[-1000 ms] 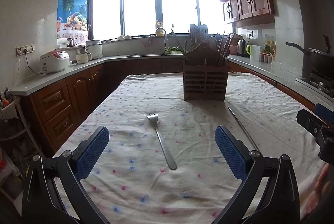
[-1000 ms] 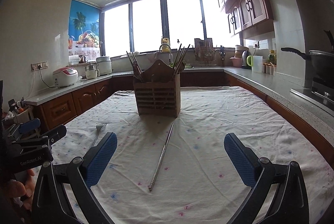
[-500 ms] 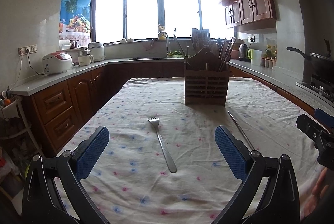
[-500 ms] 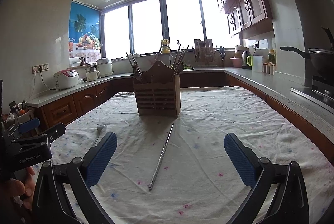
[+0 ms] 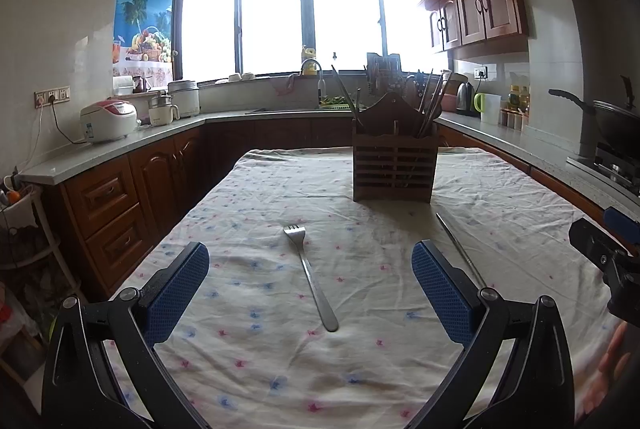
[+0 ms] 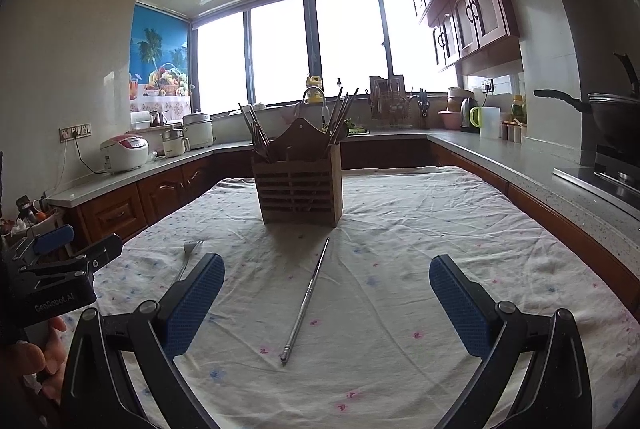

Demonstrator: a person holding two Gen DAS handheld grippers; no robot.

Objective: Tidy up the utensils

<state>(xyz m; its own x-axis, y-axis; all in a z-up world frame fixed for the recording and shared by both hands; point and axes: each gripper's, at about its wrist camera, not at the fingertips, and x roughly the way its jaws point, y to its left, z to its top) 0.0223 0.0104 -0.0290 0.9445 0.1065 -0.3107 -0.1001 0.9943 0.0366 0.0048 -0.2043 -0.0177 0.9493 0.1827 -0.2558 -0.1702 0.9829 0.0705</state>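
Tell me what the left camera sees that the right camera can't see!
Only the left wrist view shows the whole fork, from prongs to handle tip, and the left gripper wide open in front. Only the right wrist view shows the whole metal stick from end to end, and the right gripper wide open in front. Both show the wooden holder full of utensils, the tablecloth, the windows and the rice cooker.

Clothed table [image 5: 260, 189] — fork [image 5: 310, 277]; metal rod [image 6: 306, 299]; wooden holder [image 6: 298, 185]
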